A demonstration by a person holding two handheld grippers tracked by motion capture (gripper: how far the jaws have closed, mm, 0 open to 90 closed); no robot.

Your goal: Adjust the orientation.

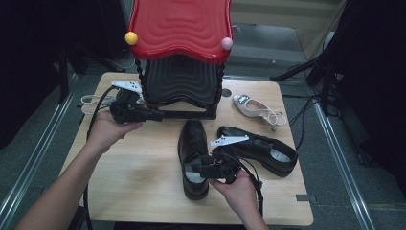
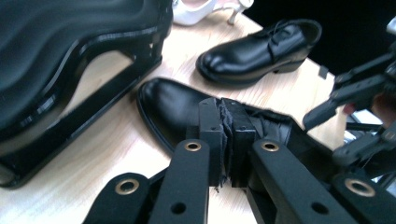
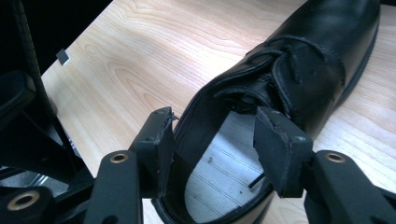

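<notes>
Two black leather shoes lie on the wooden table (image 1: 139,177). The nearer shoe (image 1: 192,139) (image 3: 308,60) points away from me, and the second one (image 1: 261,149) (image 2: 257,49) lies to its right. My right gripper (image 1: 192,168) (image 3: 215,144) is open at the nearer shoe's heel. One pad sits outside the collar and the other over the grey insole, and neither presses on the shoe. My left gripper (image 1: 160,115) (image 2: 226,135) hovers by the foot of the shoe rack. It is shut, with its pads together and nothing between them.
A shoe rack (image 1: 182,81) (image 2: 70,70) with a black lower shelf and a red top stands at the back of the table. A white high-heeled shoe (image 1: 253,108) (image 2: 196,11) lies at the back right. Another pale strappy shoe (image 1: 91,101) lies at the back left.
</notes>
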